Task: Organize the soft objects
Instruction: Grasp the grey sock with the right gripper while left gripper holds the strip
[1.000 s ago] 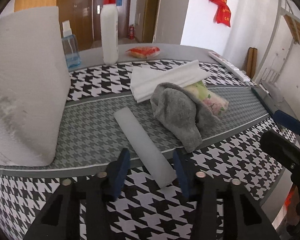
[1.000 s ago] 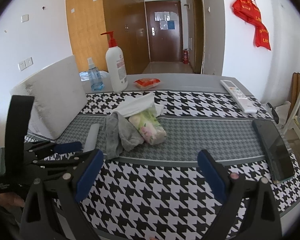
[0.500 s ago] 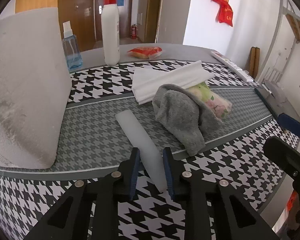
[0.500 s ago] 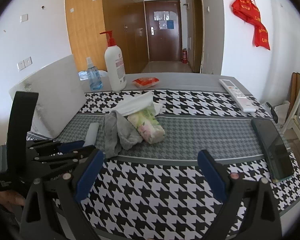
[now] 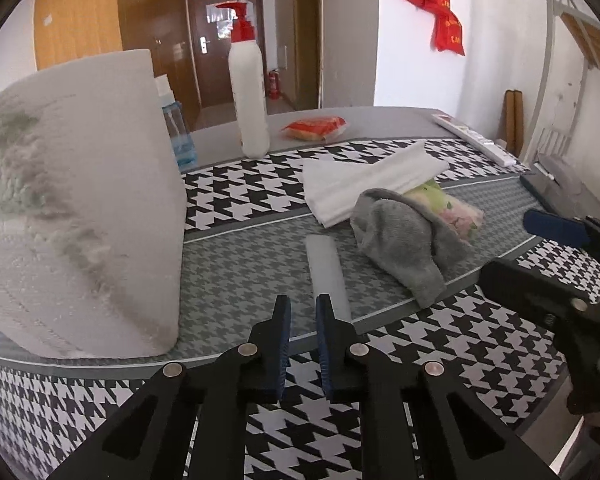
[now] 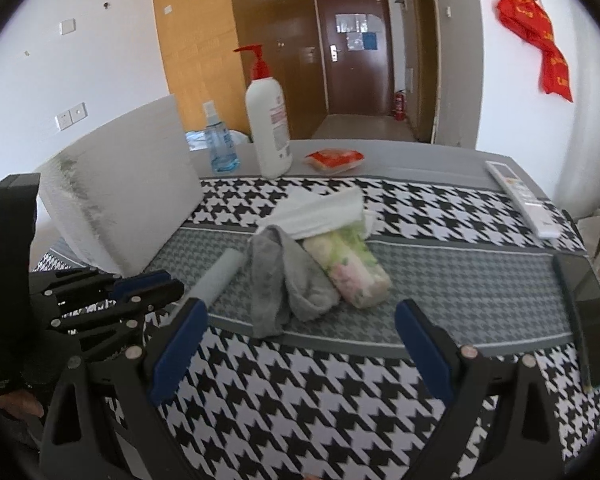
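Left claw (image 5: 302,322): blue-padded fingers nearly pressed together, a narrow gap between them, near end of the pale translucent flat strip (image 5: 327,270) just beside the right pad; pinch contact cannot be told. Strip lies on the houndstooth-covered desk (image 5: 236,248), right of the large white paper-towel block (image 5: 76,204). Crumpled grey sock (image 6: 284,280) touches the floral tissue pack (image 6: 352,272); folded white cloth (image 6: 320,212) behind. Right claw (image 6: 300,344): spread wide, holding nothing.
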Motion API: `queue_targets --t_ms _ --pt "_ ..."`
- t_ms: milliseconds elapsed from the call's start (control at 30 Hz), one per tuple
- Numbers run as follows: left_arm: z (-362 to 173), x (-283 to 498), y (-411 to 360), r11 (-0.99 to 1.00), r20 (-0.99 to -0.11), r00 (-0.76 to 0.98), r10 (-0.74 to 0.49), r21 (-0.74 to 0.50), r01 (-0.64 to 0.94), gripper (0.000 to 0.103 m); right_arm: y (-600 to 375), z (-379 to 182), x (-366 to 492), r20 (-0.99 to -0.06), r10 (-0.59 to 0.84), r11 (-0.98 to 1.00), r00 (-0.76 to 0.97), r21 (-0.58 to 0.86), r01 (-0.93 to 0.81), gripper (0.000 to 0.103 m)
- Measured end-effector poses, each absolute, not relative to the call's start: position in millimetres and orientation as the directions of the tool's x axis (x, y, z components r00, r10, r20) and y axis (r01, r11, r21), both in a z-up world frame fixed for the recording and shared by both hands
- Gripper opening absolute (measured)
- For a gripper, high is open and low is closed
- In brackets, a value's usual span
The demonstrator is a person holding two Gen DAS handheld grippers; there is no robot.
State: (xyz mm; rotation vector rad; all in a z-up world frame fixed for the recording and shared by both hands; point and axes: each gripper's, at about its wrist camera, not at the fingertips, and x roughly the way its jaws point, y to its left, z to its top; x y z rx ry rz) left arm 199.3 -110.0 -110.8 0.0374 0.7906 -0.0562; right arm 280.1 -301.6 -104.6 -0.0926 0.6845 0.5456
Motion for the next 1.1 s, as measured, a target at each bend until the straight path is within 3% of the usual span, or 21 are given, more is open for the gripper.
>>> queue_targets --t_ms 100,167,300,833,1033,1100 --pt "-109.2 196.9 -109.8 0.995 -0.704 0.706 -0.079 -0.017 0.095 0.014 -295.4 -105.2 283.1 -0.625 0.463 0.846 0.628 0.101 -0.523 0.095" --pt "-108.7 196.2 -112.8 0.994 -0.701 0.708 -0.087 -0.011 0.111 0.015 -292.7 -105.5 285.8 -0.626 0.472 0.84 0.621 0.106 -0.532 0.084" --pt "-109.9 197.7 -112.8 0.994 -0.708 0.702 -0.075 0.0 0.105 0.016 -288.7 -108.8 293.4 -0.64 0.472 0.836 0.606 0.107 -0.538 0.076" --pt "-116.6 200.4 -108.8 0.995 -0.729 0.681 -0.076 -0.006 0.104 0.017 -266.7 -125.4 310.9 -0.698 0.458 0.816 0.55 0.085 -0.571 0.058" --pt "-118.8 200.7 -110.2 0.994 -0.734 0.674 -0.079 -0.007 0.109 0.017 -268.3 -130.6 316.5 -0.719 0.434 0.828 0.544 0.08 -0.555 0.039" --pt "-118.5 200.7 -110.9 0.994 -0.734 0.675 -0.079 -0.005 0.11 0.017 -268.1 -132.9 318.4 -0.728 0.425 0.83 0.537 0.078 -0.552 0.026"
